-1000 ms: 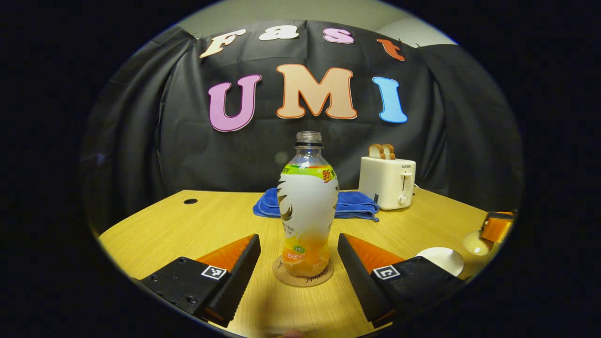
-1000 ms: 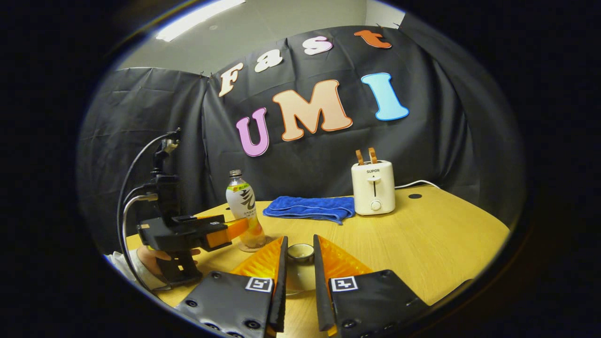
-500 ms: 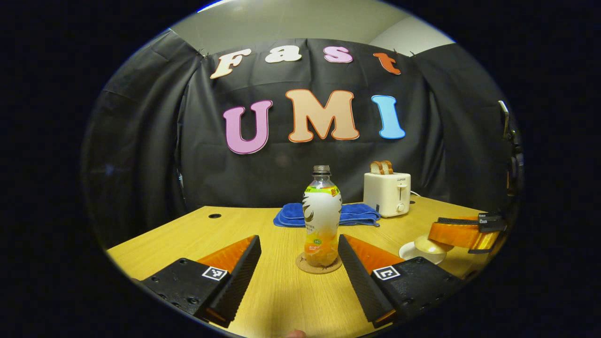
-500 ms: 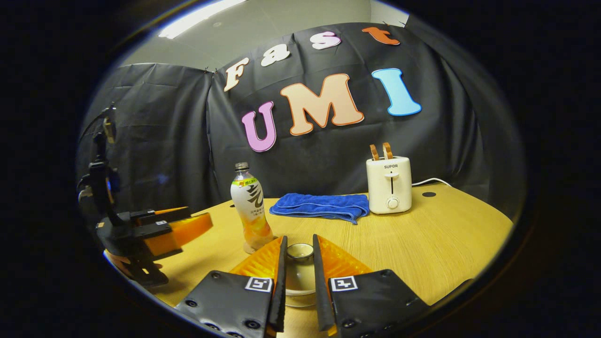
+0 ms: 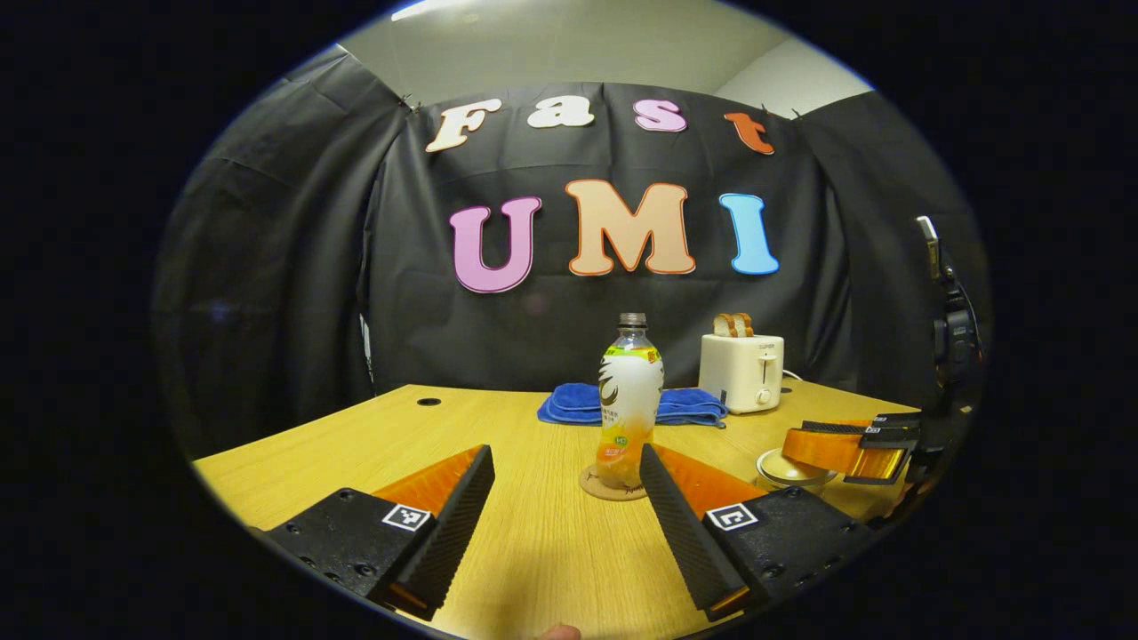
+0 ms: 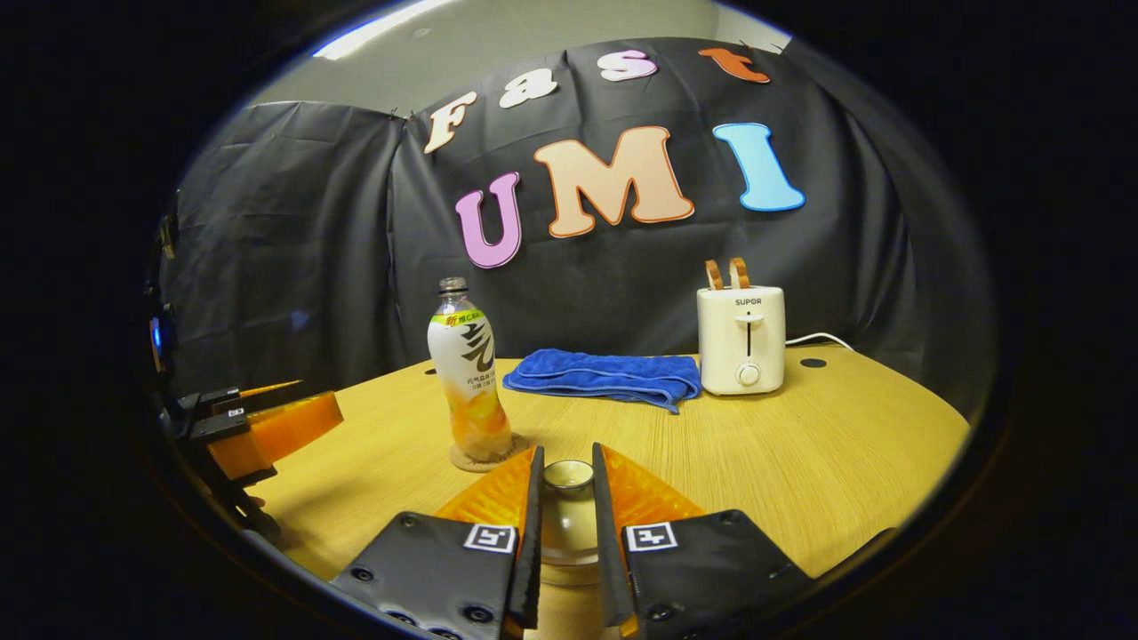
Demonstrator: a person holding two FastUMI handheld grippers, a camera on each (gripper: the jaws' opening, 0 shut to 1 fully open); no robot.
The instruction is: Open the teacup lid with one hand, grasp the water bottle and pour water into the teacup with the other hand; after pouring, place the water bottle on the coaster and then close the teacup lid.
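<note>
"SUPOR" is read on the front of the toaster (image 6: 741,340), ahead and to the right of the right gripper (image 6: 566,453). In the left gripper view that print is too small to read. The water bottle (image 6: 468,373), ahead-left of that claw, carries a printed label, which isn't read out. Square black-and-white coded markers are seen on both fingers of the right gripper and of the left gripper (image 5: 564,453). No numbers are made out.

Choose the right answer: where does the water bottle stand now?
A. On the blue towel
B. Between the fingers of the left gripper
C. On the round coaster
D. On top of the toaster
C: the water bottle stands upright on the round coaster, apart from the open left gripper.
</note>
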